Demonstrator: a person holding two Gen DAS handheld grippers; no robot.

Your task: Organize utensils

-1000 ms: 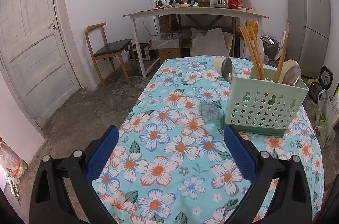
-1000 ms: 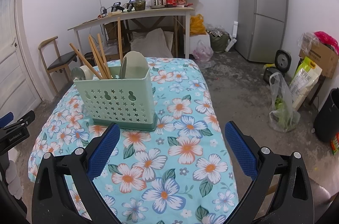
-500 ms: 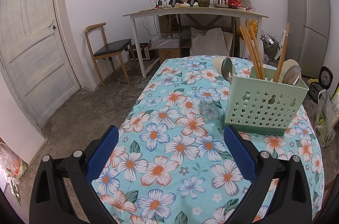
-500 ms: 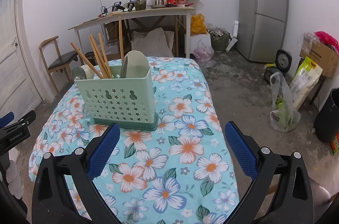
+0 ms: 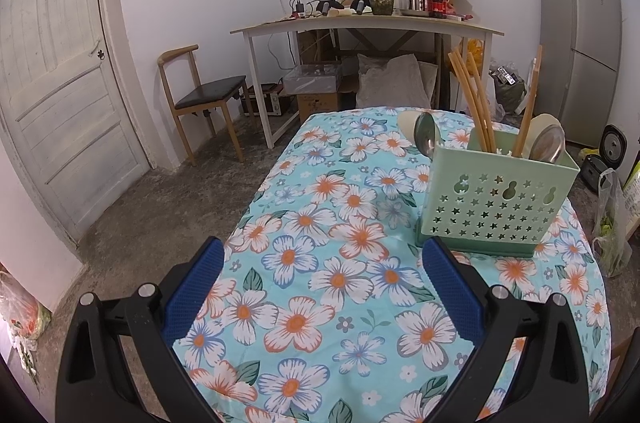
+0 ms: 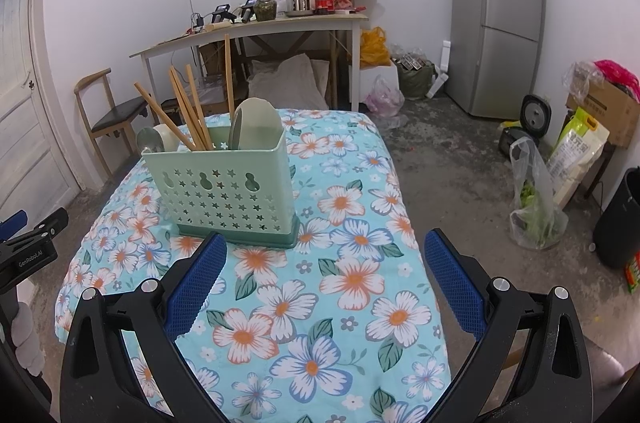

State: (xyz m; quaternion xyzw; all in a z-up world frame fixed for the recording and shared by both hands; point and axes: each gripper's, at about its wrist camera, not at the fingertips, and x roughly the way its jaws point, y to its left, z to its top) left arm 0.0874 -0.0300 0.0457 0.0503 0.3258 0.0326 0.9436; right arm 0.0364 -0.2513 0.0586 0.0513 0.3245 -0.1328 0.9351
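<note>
A pale green utensil holder (image 5: 496,199) with star cut-outs stands on the floral tablecloth (image 5: 320,263); it also shows in the right wrist view (image 6: 224,191). It holds wooden chopsticks (image 5: 472,103), metal spoons (image 5: 426,139) and pale ladles (image 6: 256,123). My left gripper (image 5: 324,271) is open and empty, low over the table, left of the holder. My right gripper (image 6: 326,263) is open and empty, in front of the holder. The left gripper's body (image 6: 28,247) shows at the right view's left edge.
A cluttered white desk (image 5: 368,27) stands at the back wall, with a wooden chair (image 5: 200,99) to its left and a door (image 5: 52,95) further left. A grey fridge (image 6: 496,19) stands at the right. Bags (image 6: 536,199) and a black bin (image 6: 618,219) sit on the floor.
The right gripper has drifted slightly, so the holder sits a little further right in its view. The left gripper has not visibly moved.
</note>
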